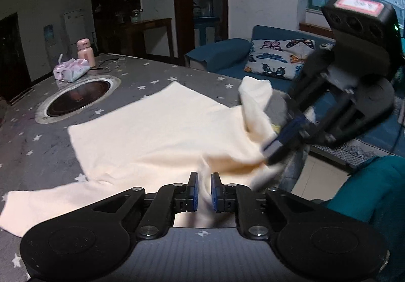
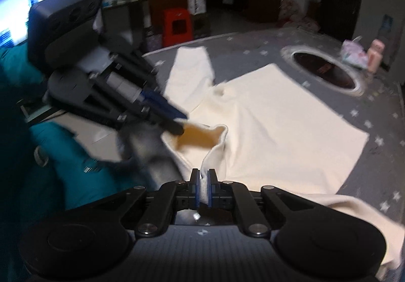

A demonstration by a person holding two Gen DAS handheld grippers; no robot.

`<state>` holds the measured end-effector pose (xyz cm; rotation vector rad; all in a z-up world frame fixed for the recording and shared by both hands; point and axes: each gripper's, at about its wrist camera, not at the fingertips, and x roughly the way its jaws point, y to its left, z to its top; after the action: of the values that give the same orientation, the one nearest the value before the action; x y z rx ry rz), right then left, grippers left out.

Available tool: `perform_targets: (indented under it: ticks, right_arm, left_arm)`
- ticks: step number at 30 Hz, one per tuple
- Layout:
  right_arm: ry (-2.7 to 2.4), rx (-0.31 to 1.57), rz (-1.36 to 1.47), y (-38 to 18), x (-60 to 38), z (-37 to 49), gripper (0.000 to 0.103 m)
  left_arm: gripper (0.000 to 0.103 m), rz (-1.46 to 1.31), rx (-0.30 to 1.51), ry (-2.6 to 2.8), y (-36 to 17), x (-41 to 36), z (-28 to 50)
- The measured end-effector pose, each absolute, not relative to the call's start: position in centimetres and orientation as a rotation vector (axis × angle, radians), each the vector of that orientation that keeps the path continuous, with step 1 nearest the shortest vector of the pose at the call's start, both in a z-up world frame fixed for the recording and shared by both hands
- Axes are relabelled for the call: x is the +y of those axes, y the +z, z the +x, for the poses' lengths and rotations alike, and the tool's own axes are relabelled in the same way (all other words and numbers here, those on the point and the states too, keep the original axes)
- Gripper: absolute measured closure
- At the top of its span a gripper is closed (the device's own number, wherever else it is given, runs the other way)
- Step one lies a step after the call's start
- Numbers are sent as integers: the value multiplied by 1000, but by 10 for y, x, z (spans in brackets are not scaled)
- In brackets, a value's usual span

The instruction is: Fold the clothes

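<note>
A cream T-shirt (image 1: 152,130) lies spread on a grey star-patterned table (image 1: 30,115), one sleeve trailing toward the near left edge. In the left wrist view my left gripper (image 1: 204,178) is shut on a bunched fold at the shirt's near edge, with the cloth filling the narrow gap between the blue pads. My right gripper (image 1: 268,153) pinches the shirt's right side and lifts it a little. In the right wrist view my right gripper (image 2: 203,175) is shut on a raised ridge of the shirt (image 2: 278,125). The left gripper (image 2: 181,122), blurred, holds the neckline edge.
A round dark hob (image 1: 78,98) is set into the table beyond the shirt. Behind it sit a tissue pack (image 1: 71,70) and a pink bottle (image 1: 85,53). A blue sofa with a butterfly pillow (image 1: 278,56) stands past the table's right edge. A teal sleeve (image 1: 374,193) is at the right.
</note>
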<state>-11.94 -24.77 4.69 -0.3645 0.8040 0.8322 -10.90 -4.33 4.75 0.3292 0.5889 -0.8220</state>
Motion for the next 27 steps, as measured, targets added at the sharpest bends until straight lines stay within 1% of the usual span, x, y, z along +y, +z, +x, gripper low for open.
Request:
perform_targets:
  ticks: [1, 2, 3, 7, 8, 9, 10, 11, 12, 14, 16, 18, 24, 27]
  right_arm:
    - [840, 821, -363, 44, -247, -120, 98]
    - [847, 839, -361, 41, -247, -120, 98]
    - [849, 850, -355, 39, -247, -120, 97]
    - [837, 858, -304, 42, -252, -115, 91]
    - [832, 851, -293, 44, -253, -113, 90]
    - [827, 844, -283, 45, -254, -112, 90]
    - [821, 836, -274, 47, -255, -111, 90]
    - [815, 830, -268, 47, -256, -109, 90]
    - [810, 825, -262, 46, -257, -108, 90]
    - [801, 816, -251, 46, -259, -104, 88]
    - [793, 813, -235, 44, -260, -100, 86]
    - [787, 811, -215, 41, -260, -94, 85]
    - [807, 805, -113, 30, -254, -73, 85]
    - [821, 808, -44, 29, -257, -65, 86]
  left_arm:
    - [79, 331, 583, -819, 48, -45, -108]
    - [65, 333, 578, -822, 48, -48, -108]
    - [57, 338, 574, -827, 48, -51, -106]
    - [57, 379, 592, -856, 36, -65, -102]
    - [58, 390, 601, -854, 32, -68, -102]
    - [69, 400, 612, -845, 28, -71, -101]
    - [76, 405, 626, -839, 25, -73, -99]
    - [90, 404, 641, -835, 22, -73, -98]
    - [95, 403, 652, -834, 20, -74, -97]
    - [99, 397, 637, -857, 23, -68, -101]
    - [99, 391, 612, -887, 28, -62, -108]
    - [99, 395, 593, -917, 31, -55, -113]
    - [98, 433, 622, -947, 22, -52, -120]
    - [94, 425, 623, -953, 23, -50, -121]
